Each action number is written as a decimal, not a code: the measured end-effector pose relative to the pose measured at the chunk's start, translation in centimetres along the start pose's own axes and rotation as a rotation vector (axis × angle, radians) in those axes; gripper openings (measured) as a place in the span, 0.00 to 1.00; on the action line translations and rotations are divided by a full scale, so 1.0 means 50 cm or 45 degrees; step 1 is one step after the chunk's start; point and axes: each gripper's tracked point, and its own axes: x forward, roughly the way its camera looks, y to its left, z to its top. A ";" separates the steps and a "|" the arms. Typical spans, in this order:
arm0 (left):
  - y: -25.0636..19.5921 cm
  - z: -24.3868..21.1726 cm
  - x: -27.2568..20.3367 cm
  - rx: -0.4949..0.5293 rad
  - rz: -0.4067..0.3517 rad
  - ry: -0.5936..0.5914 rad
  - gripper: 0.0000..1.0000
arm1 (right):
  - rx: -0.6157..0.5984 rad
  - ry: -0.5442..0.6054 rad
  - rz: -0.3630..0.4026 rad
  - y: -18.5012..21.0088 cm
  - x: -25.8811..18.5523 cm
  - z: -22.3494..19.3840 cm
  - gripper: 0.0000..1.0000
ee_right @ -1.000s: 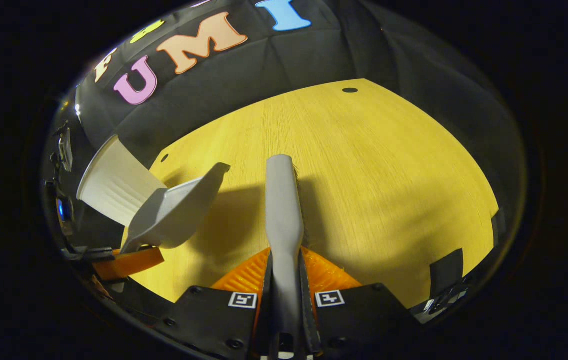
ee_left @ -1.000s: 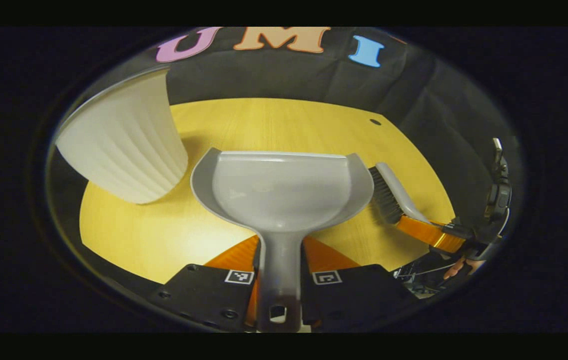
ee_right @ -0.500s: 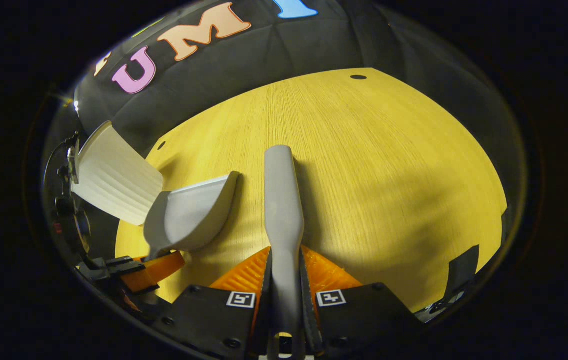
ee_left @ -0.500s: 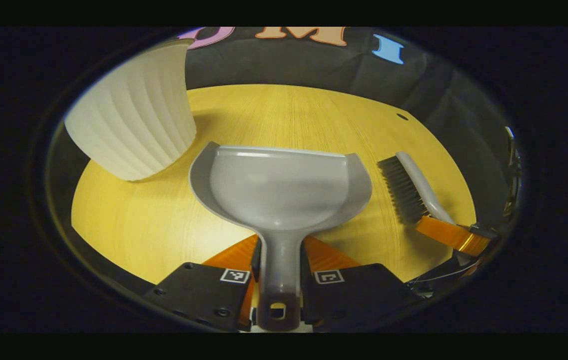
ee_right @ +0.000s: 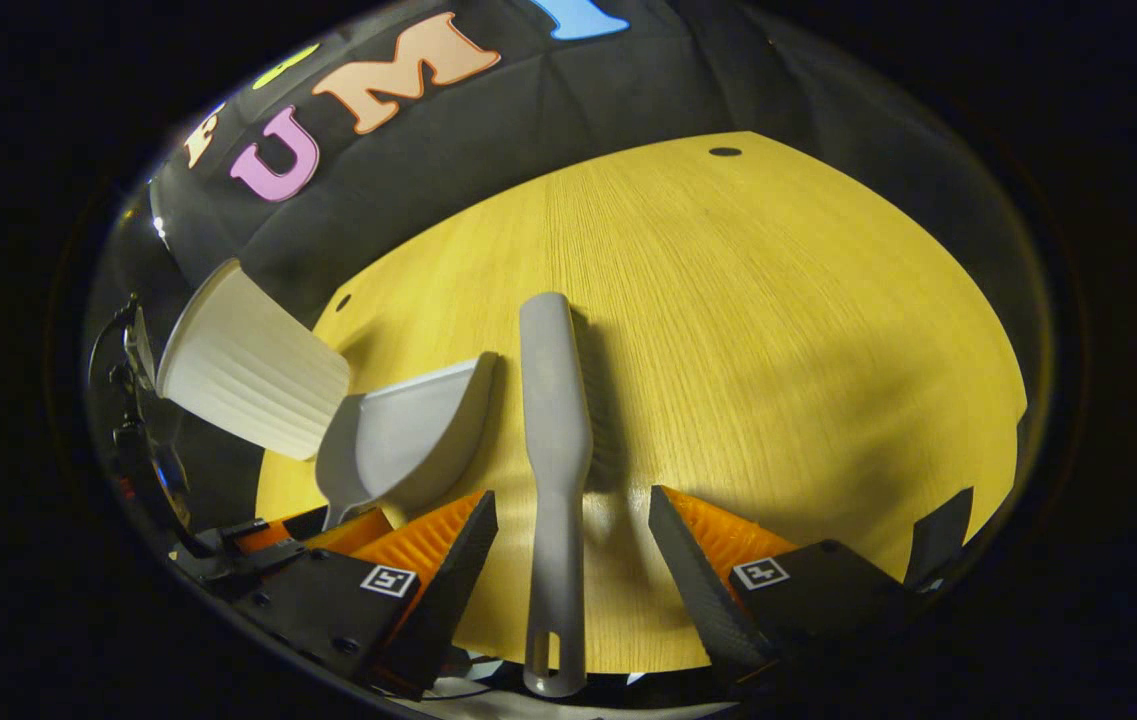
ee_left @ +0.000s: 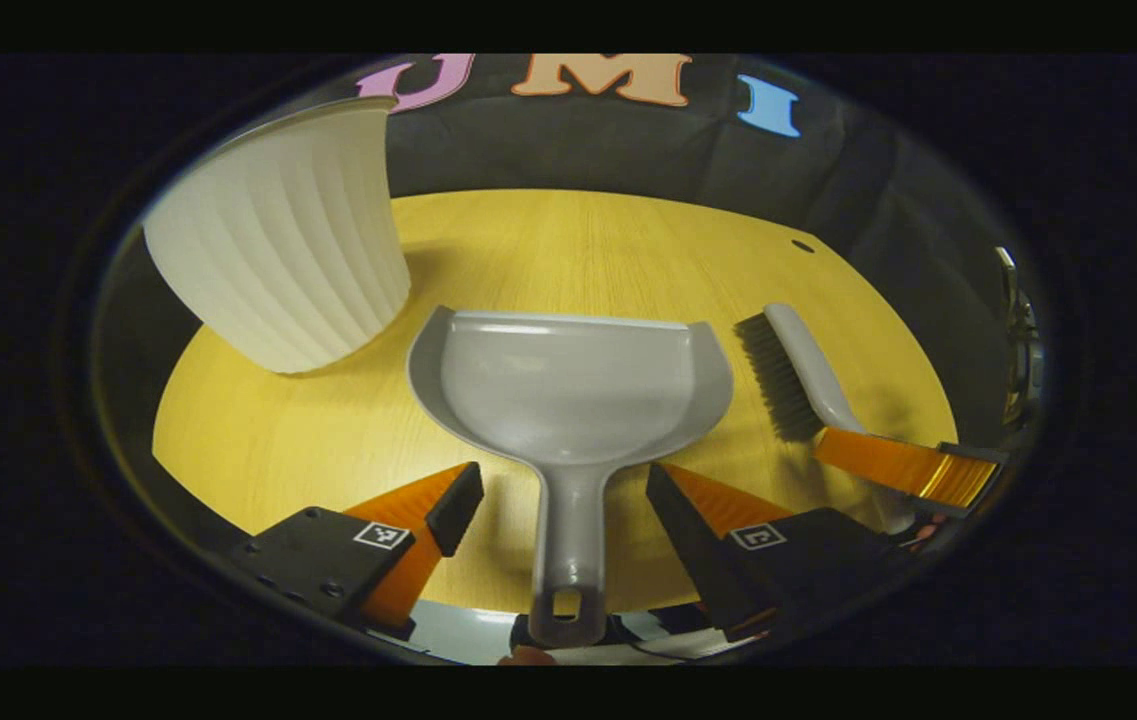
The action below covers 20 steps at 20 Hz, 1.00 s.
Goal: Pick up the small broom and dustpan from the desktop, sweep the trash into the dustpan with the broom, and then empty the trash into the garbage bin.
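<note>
The grey dustpan [ee_left: 568, 385] lies flat on the wooden desktop [ee_left: 308, 450], its handle running back between the spread fingers of my left gripper [ee_left: 560, 495], which is open and touches nothing. To its right lies the small broom [ee_left: 796, 368], bristles turned toward the pan. In the right gripper view the broom [ee_right: 556, 390] rests on the desktop, its handle between the open jaws of my right gripper [ee_right: 570, 508], with a gap on both sides. The dustpan [ee_right: 408, 440] sits just left of it.
A white ribbed garbage bin [ee_left: 288, 260] stands at the desk's far left, close to the dustpan; it also shows in the right gripper view as the bin [ee_right: 248, 375]. The desk [ee_right: 778, 330] stretches to the right, with a small hole [ee_right: 725, 152] near its far edge.
Both grippers have opened and drawn back a little. The dustpan has left my left gripper and the broom my right; both now lie on the desk.
</note>
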 end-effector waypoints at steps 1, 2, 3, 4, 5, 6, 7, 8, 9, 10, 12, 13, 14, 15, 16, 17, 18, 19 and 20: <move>0.002 0.012 -0.020 0.018 -0.001 -0.031 0.98 | -0.001 -0.049 0.037 0.014 -0.019 0.019 0.99; 0.004 0.031 -0.044 0.039 0.004 -0.083 0.97 | -0.011 -0.107 0.074 0.025 -0.043 0.042 0.99; 0.006 0.054 -0.069 0.060 0.011 -0.146 0.97 | -0.031 -0.186 0.110 0.042 -0.075 0.068 0.99; 0.007 0.085 -0.098 0.074 0.017 -0.231 0.97 | -0.058 -0.281 0.136 0.061 -0.110 0.100 0.94; 0.003 0.117 -0.127 0.075 0.003 -0.319 0.96 | -0.092 -0.376 0.154 0.077 -0.146 0.127 0.98; -0.007 0.143 -0.155 0.065 -0.010 -0.389 0.96 | -0.125 -0.463 0.150 0.091 -0.179 0.149 0.98; -0.014 0.163 -0.179 0.046 -0.019 -0.448 0.96 | -0.149 -0.546 0.131 0.100 -0.213 0.164 0.98; -0.015 0.181 -0.206 0.026 -0.026 -0.507 0.96 | -0.164 -0.623 0.121 0.111 -0.244 0.179 0.98; -0.012 0.201 -0.232 0.011 -0.020 -0.576 0.96 | -0.170 -0.697 0.118 0.126 -0.274 0.188 0.98; -0.007 0.220 -0.250 0.005 -0.013 -0.647 0.96 | -0.176 -0.765 0.113 0.136 -0.302 0.198 0.98; -0.004 0.236 -0.295 0.022 -0.019 -0.741 0.95 | -0.181 -0.901 0.109 0.155 -0.354 0.205 0.98; -0.006 0.234 -0.305 0.026 -0.020 -0.747 0.95 | -0.195 -0.962 0.105 0.162 -0.382 0.207 0.98; -0.008 0.236 -0.309 0.028 -0.020 -0.763 0.95 | -0.213 -1.005 0.083 0.158 -0.400 0.202 0.98; -0.004 0.241 -0.317 0.019 -0.011 -0.785 0.95 | -0.235 -1.031 0.066 0.162 -0.412 0.197 0.97; -0.002 0.245 -0.323 0.006 -0.003 -0.809 0.95 | -0.249 -1.051 0.049 0.164 -0.420 0.193 0.98; -0.006 0.249 -0.331 -0.003 -0.014 -0.838 0.95 | -0.249 -1.062 0.033 0.169 -0.432 0.190 0.98; -0.010 0.251 -0.337 -0.002 -0.034 -0.864 0.95 | -0.254 -1.069 0.028 0.176 -0.437 0.187 0.98; -0.008 0.256 -0.339 0.006 -0.042 -0.891 0.96 | -0.261 -1.072 0.017 0.178 -0.440 0.185 0.98; -0.002 0.256 -0.341 0.015 -0.037 -0.893 0.95 | -0.272 -1.070 0.008 0.179 -0.440 0.185 0.98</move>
